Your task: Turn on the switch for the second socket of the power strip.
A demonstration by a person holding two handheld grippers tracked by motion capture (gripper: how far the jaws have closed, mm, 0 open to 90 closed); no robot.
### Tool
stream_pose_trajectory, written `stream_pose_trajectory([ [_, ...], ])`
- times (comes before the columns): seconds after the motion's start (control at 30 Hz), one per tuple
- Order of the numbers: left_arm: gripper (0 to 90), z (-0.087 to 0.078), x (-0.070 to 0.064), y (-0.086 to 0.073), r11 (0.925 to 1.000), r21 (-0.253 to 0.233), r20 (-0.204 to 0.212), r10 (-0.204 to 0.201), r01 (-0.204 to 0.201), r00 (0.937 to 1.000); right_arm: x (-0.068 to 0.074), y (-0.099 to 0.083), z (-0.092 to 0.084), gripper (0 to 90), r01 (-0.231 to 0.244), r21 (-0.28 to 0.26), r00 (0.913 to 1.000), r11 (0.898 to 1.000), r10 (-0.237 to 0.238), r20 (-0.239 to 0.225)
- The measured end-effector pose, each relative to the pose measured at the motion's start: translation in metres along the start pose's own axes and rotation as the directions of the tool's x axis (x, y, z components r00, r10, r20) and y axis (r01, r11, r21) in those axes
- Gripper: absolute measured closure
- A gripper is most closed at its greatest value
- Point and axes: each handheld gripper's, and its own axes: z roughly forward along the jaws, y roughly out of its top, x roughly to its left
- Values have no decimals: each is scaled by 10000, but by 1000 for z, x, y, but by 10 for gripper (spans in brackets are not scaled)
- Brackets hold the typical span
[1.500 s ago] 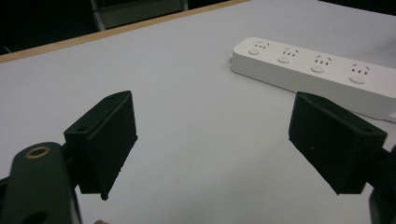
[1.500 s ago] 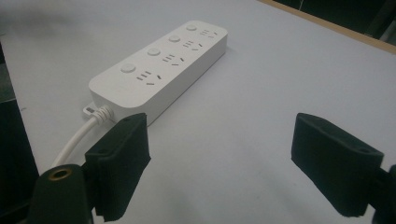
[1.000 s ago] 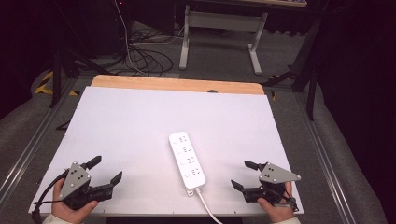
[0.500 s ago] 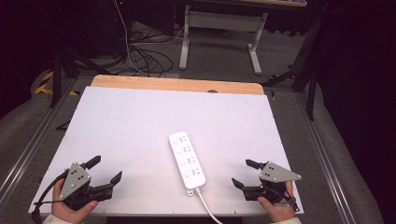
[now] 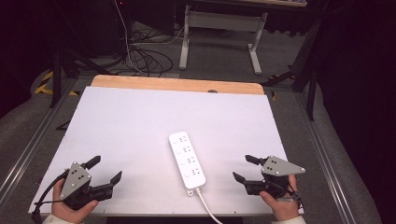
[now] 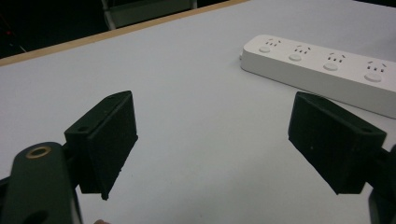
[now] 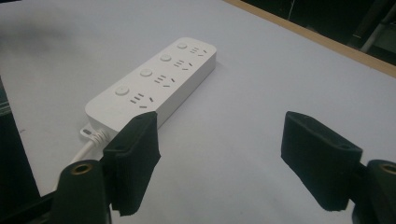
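Near the front edge of the white worktop (image 5: 140, 121) lies a white power strip (image 5: 187, 160) with four sockets, flat, its cable (image 5: 208, 210) running off the near edge; it sits between the two hands and apart from both. At the near left corner the left tongs (image 5: 105, 170) are held spread wide with nothing between them; at the near right the right tongs (image 5: 245, 168) are likewise spread and empty, pointing toward the strip.

A lab or recording studio: a white-topped table (image 5: 140, 116) on grey carpet (image 5: 299, 112), flanked by metal rails (image 5: 28, 144), with black cables (image 5: 140, 58) tangled on the floor, tripod legs (image 5: 58, 74) and a workbench frame (image 5: 219, 28) against dark surroundings.
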Motion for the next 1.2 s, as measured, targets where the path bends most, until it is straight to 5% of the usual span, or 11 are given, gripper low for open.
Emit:
stream_pose_trajectory([
  [1.2,163,0,0,0,9999,121,11,25,-25,10000,19,65,60,400,728,351,9944,9967,-698,-798],
])
